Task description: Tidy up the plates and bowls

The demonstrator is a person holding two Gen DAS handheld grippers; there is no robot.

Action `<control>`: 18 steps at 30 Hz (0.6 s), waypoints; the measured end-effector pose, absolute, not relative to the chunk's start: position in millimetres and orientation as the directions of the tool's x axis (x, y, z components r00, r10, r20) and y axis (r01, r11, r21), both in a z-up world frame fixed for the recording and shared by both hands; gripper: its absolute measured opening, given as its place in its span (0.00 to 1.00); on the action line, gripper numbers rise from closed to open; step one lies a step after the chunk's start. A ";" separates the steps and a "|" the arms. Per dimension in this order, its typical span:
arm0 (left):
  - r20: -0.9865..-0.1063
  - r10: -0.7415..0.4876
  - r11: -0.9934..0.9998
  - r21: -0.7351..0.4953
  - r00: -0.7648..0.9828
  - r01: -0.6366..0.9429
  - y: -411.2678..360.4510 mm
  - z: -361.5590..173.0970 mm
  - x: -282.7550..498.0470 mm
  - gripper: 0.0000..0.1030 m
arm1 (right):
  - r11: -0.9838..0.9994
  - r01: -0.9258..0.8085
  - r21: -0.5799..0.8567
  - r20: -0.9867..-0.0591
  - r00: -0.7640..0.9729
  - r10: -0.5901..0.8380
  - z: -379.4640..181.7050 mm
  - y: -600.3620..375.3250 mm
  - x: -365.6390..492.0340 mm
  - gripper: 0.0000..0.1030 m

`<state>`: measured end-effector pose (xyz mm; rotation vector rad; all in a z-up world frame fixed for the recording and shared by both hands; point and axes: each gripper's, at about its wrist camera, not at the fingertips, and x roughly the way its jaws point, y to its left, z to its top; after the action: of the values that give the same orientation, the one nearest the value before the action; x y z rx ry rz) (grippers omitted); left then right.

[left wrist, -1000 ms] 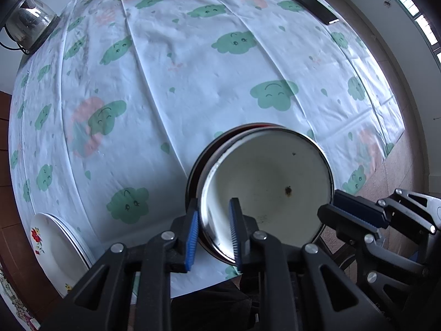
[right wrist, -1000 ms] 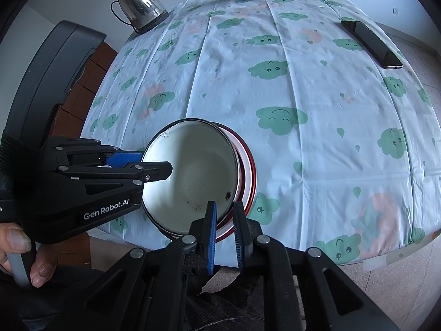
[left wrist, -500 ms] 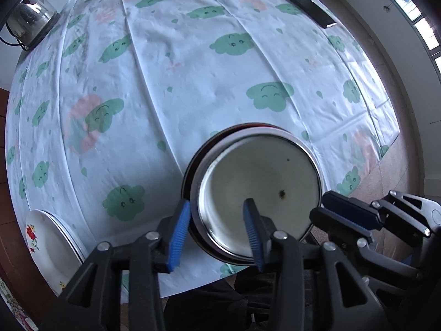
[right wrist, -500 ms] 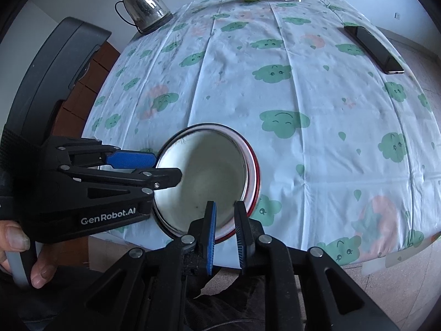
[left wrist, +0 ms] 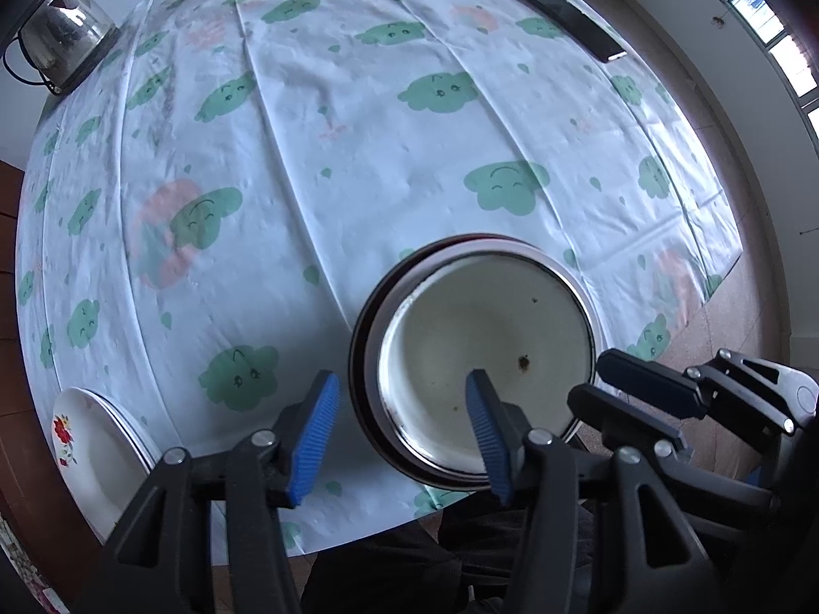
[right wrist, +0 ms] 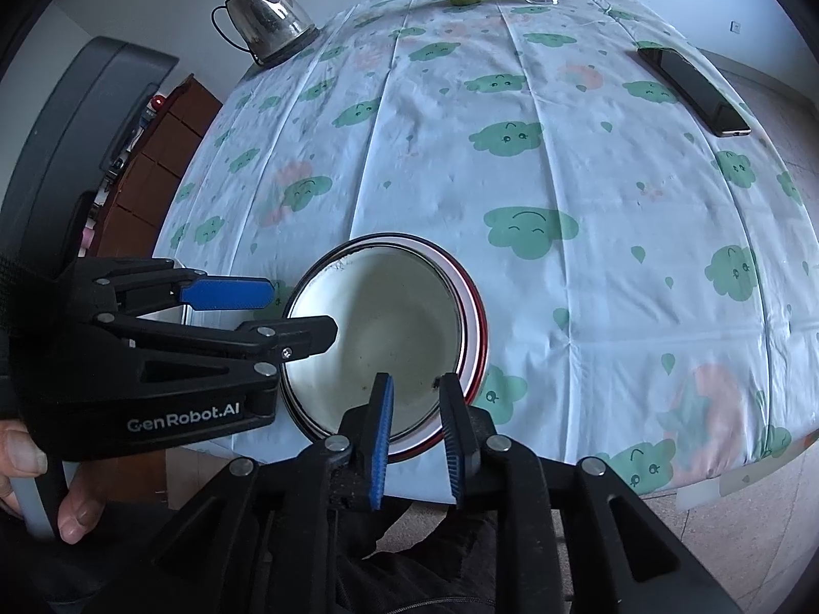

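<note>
**Left wrist view: bowl nested upright at counter's near edge**

One white bowl (left wrist: 486,353) sits mouth-up inside one red-rimmed bowl (right wrist: 473,317), by the counter (left wrist: 358,128) edge. Left gripper (left wrist: 404,419) fingers have just been opening, straddling the rim without touching. Right gripper (right wrist: 417,424) fingers, opening slightly, grip nothing. One floral plate stack (left wrist: 87,440) lies left.

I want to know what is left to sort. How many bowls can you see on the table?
2, as far as shows: a white bowl near the table's front edge, nested inside a red-rimmed bowl under it. More could be hidden below. The flowered dishes at the left edge look like plates.
</note>
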<state>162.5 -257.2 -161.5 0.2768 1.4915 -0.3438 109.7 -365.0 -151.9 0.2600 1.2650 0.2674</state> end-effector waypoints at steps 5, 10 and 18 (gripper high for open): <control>-0.997 -0.049 0.924 -0.025 0.053 0.381 -254.6 -160.2 162.6 0.56 | 0.939 -0.062 0.338 -0.894 0.290 0.341 -149.3 -363.2 110.2 0.29; -0.997 -0.045 0.931 -0.021 0.057 0.364 -251.1 -159.3 164.3 0.63 | 0.940 -0.060 0.335 -0.888 0.315 0.336 -144.5 -364.1 110.4 0.46; -0.998 -0.037 0.945 -0.021 0.041 0.327 -242.3 -164.8 167.1 0.63 | 0.947 -0.030 0.319 -0.895 0.321 0.311 -147.1 -370.0 110.8 0.46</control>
<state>167.1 -242.3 -164.8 0.2359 1.5083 -0.2822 110.8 -370.0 -147.1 0.2628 1.2275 0.2272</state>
